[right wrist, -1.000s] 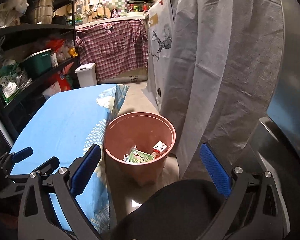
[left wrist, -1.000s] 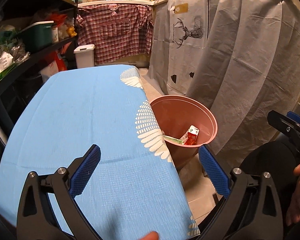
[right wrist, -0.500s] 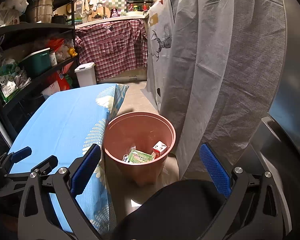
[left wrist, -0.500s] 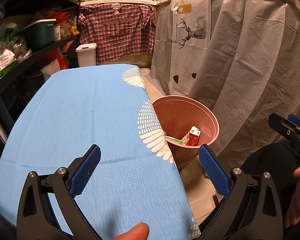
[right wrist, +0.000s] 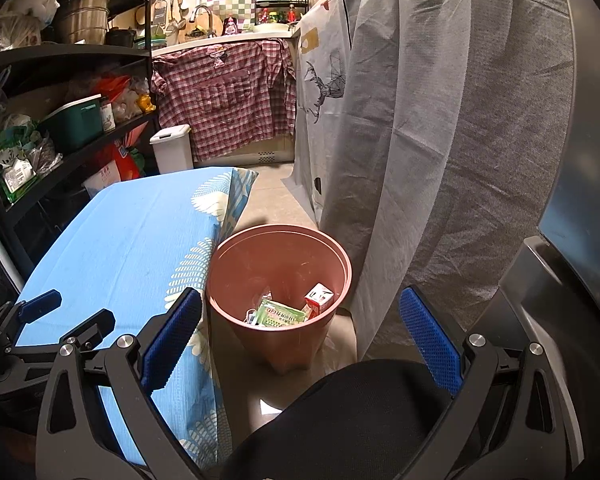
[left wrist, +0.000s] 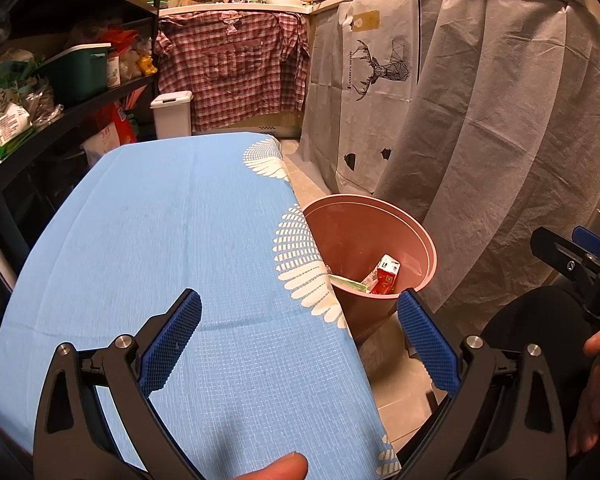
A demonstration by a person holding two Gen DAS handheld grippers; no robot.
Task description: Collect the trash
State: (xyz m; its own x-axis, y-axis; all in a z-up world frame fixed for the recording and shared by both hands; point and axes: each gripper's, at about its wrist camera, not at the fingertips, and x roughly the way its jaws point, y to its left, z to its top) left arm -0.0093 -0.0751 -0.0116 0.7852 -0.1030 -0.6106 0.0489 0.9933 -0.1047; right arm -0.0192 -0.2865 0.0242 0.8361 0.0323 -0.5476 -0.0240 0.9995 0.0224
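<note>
Trash sits in the pink bin [left wrist: 414, 240] beside the blue-clothed table [left wrist: 160, 240]: red carton [left wrist: 386, 276] inside. Left view: left gripper [left wrist: 298, 344] over the cloth, jaws apart, empty. Right view: right gripper [right wrist: 298, 344] likewise apart, green packet [right wrist: 280, 314] in the bin. We see nothing left on the table (scan the floor before finishing).

No legible txt anywhere.

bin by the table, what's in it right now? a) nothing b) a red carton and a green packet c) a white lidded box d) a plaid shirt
b: the right wrist view shows a red carton and a green packet lying at the bottom of the bin.
</note>
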